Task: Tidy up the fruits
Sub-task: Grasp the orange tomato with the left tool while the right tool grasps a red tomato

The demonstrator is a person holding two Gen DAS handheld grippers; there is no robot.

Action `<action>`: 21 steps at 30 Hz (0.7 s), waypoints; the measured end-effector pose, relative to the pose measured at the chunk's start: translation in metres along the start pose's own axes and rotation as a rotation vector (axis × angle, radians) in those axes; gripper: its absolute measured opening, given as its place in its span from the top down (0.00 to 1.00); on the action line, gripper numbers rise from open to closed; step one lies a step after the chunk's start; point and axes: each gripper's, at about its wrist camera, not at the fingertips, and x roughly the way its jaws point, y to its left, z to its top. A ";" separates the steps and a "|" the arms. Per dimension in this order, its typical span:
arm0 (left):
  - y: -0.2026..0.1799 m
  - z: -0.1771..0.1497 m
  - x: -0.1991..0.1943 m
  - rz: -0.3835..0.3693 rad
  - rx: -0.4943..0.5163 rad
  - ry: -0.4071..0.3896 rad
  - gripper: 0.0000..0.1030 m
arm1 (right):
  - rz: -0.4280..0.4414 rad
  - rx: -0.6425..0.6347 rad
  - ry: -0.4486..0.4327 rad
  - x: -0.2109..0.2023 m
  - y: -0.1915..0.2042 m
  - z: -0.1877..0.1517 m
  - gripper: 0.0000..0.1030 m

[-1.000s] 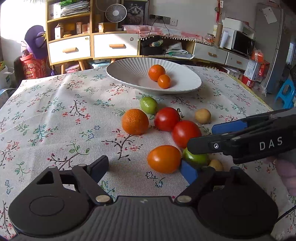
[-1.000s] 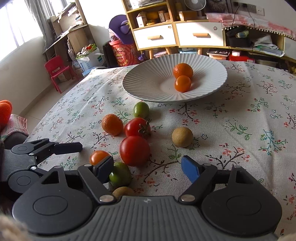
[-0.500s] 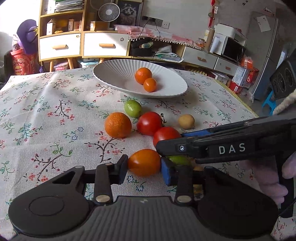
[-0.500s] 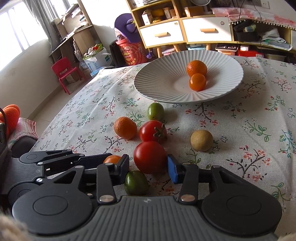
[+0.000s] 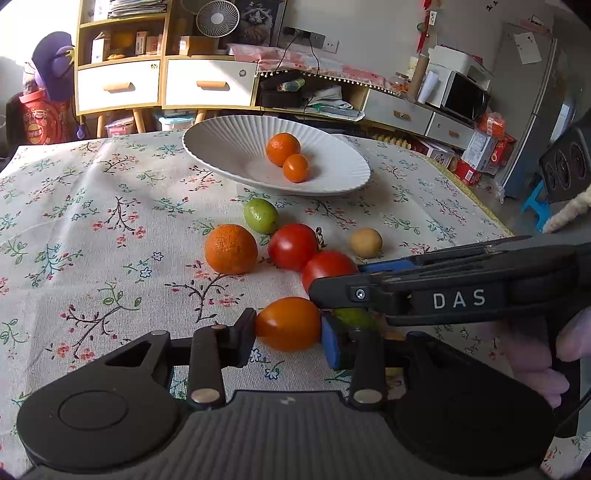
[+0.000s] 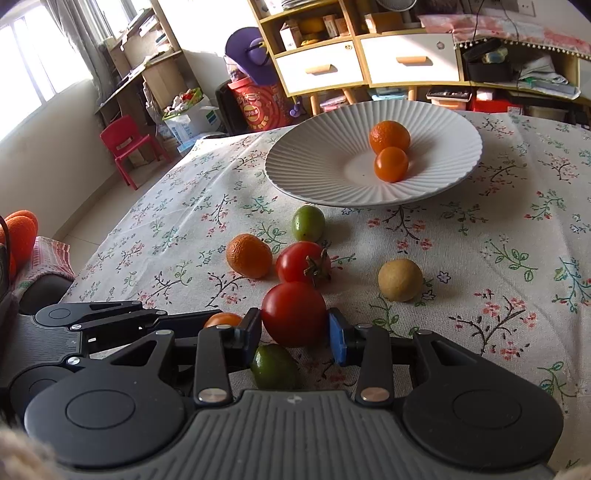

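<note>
Left hand-held gripper (image 5: 288, 328): clamped on orange tomato (image 5: 288, 324). Right hand-held gripper (image 6: 295, 326): clamped on red tomato (image 6: 294, 314). Plate (image 6: 314, 177): straight ahead, beyond both; neither clearly nearer.

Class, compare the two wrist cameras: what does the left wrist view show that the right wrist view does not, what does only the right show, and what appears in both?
Only the left wrist view shows the left tool closed on the orange tomato, plus the microwave and the fan.

Only the right wrist view shows the right tool closed on a red tomato, plus the red chair and a green fruit in full.

Both show the white plate holding two orange fruits, the mandarin, the stemmed red tomato and the tan fruit.
</note>
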 end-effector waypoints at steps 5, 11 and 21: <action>0.001 0.005 -0.004 -0.005 -0.003 -0.014 0.72 | 0.006 -0.002 -0.016 -0.006 0.003 0.004 0.66; 0.002 0.010 -0.008 -0.009 -0.017 -0.029 0.72 | 0.014 -0.005 -0.039 -0.012 0.005 0.009 0.66; 0.006 0.022 -0.013 0.006 -0.038 -0.075 0.72 | 0.010 0.007 -0.101 -0.022 0.002 0.022 0.66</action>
